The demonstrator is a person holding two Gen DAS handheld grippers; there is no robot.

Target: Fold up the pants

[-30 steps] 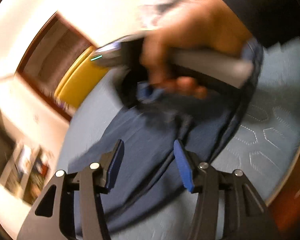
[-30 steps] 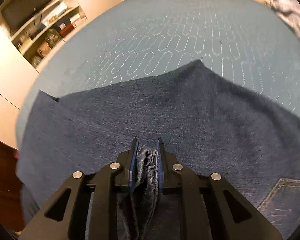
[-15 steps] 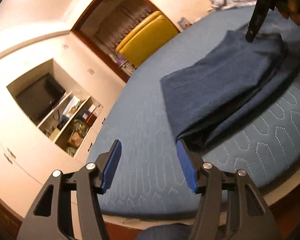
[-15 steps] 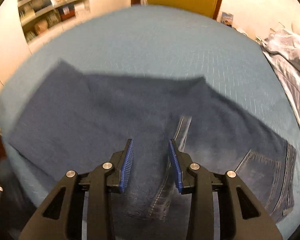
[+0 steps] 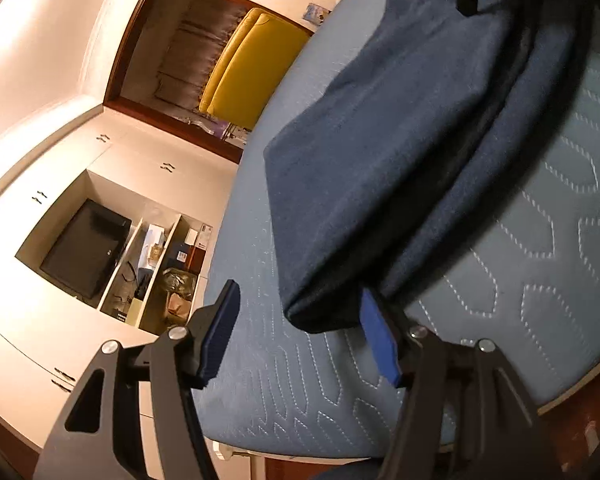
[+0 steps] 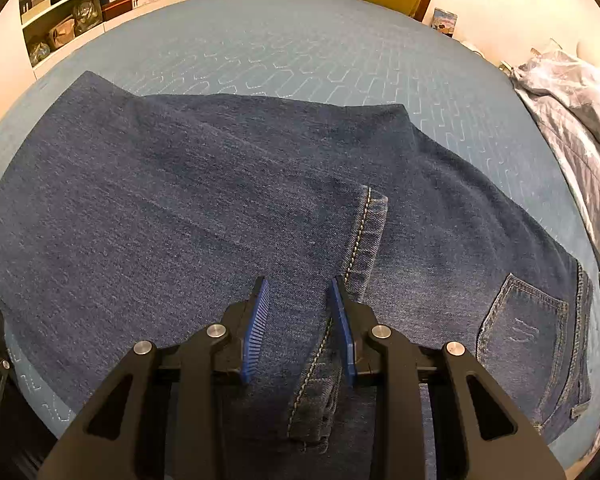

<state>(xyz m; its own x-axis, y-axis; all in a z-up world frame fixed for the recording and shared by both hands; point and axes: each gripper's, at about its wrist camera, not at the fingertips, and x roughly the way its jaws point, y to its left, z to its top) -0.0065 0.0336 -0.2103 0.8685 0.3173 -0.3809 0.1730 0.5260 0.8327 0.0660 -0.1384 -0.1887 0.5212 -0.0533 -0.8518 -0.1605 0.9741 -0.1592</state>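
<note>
The near hem end of the jeans is cut off behind the right gripper, whose fingers stand apart over the folded denim, empty. The left gripper, wide apart and empty, hangs at the fold's corner on the blue quilted mattress. Beyond stand a yellow chair and shelves.

The pants are matt, coarse-woven blue denim with pale stitched seams. The mattress beneath is smooth quilted cloth. Ribbed blue pads line the matt black gripper fingers.
</note>
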